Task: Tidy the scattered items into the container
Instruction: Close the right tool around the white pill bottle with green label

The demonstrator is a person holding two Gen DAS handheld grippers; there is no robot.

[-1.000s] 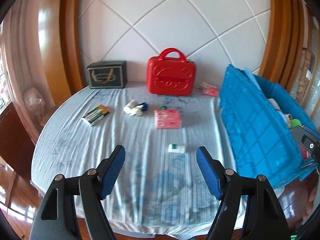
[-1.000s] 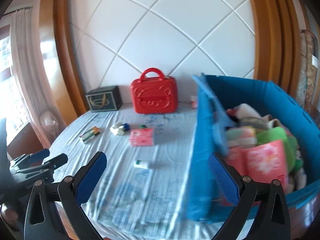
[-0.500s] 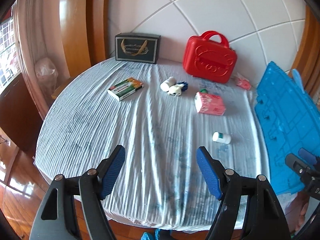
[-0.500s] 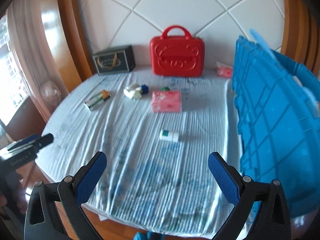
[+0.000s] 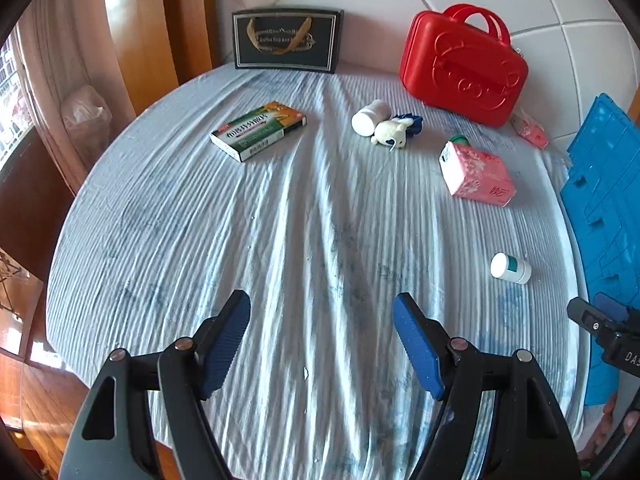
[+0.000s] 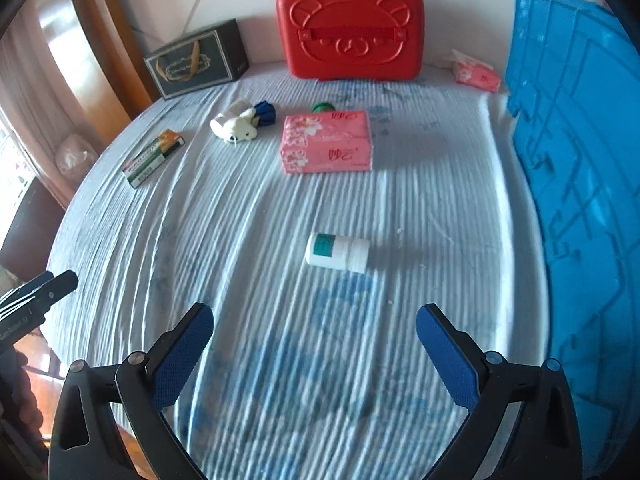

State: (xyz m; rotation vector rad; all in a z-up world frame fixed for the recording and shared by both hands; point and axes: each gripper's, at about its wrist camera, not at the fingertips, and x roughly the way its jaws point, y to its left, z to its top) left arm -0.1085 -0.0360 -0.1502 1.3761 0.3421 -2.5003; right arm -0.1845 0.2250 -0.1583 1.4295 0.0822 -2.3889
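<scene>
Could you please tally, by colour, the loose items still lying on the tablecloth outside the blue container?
Pink: 2, tissue pack, small tissue packet
White: 3, pill bottle, second bottle, plush toy
Green: 2, flat box, green-capped item
Blue: 1, blue item
Total: 8

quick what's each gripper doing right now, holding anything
Left gripper: open, holding nothing, above the tablecloth.
Right gripper: open, holding nothing, the small white bottle lying ahead of it.

Left gripper (image 5: 321, 342) and right gripper (image 6: 314, 354) — black arms, silver rivets, ribbed blue pads (image 6: 182, 354).
</scene>
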